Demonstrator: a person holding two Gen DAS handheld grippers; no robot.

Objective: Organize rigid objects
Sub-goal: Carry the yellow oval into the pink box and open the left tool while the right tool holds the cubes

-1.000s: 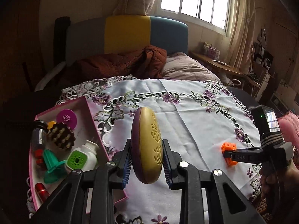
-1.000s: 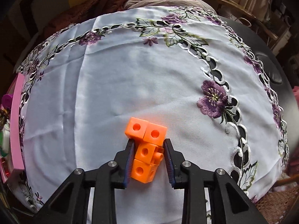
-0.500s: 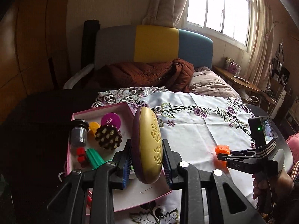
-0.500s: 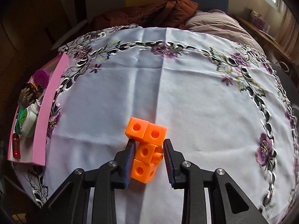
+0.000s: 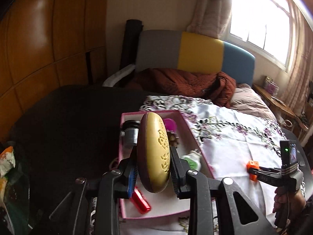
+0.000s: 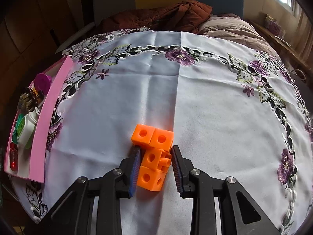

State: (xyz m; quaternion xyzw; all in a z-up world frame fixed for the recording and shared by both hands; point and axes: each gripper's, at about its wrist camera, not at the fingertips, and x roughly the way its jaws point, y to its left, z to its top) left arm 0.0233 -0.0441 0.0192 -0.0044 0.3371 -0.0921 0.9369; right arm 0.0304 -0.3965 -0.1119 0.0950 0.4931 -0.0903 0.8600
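My left gripper (image 5: 153,173) is shut on a yellow and brown oval case (image 5: 154,152), held upright above the pink tray (image 5: 197,143). The tray holds a red tube (image 5: 140,200), a white and green bottle (image 5: 192,159), a grey jar (image 5: 130,135) and a magenta lid (image 5: 170,124). My right gripper (image 6: 156,164) is shut on an orange block cluster (image 6: 153,156) over the white tablecloth (image 6: 215,107). The cluster also shows in the left wrist view (image 5: 252,168), right of the tray. The tray lies at the far left in the right wrist view (image 6: 50,105).
The embroidered tablecloth covers a dark round table (image 5: 68,117). A bed with a rust blanket (image 5: 182,82) and a colour-block headboard (image 5: 195,52) stands behind. A wooden wardrobe (image 5: 39,45) is at the left. A bag (image 5: 6,156) sits at the left edge.
My left gripper has swung left with the oval case, from over the cloth to over the pink tray. My right gripper has turned left, still holding the orange cluster.
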